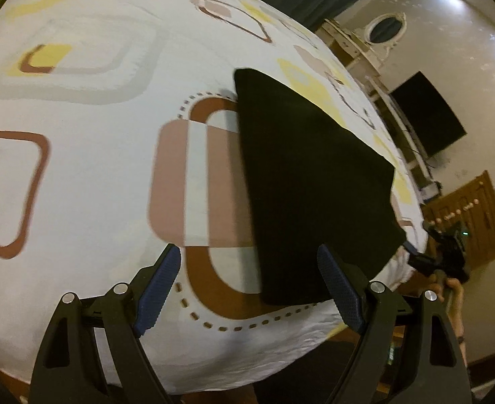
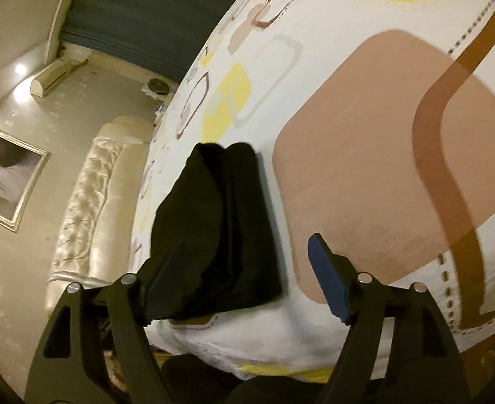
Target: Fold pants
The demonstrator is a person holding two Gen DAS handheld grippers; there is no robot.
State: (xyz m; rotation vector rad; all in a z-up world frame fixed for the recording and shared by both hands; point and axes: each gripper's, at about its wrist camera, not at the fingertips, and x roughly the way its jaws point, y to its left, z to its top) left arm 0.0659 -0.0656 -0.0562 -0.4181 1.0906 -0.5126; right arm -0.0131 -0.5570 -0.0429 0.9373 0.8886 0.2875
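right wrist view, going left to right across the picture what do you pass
framed picture on the wall → cream tufted headboard → folded black pants → big pink rounded square on the sheet → brown curved stripe

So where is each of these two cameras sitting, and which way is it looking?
Left wrist view: sits on the left gripper, looking down along its open fingers across the patterned bedsheet at the folded black pants; the right gripper and the hand holding it show at the right edge.
Right wrist view: sits on the right gripper, looking along its open fingers at the pants, with a cream headboard beyond; no hand shows.
Shared: the pants and the bedsheet.
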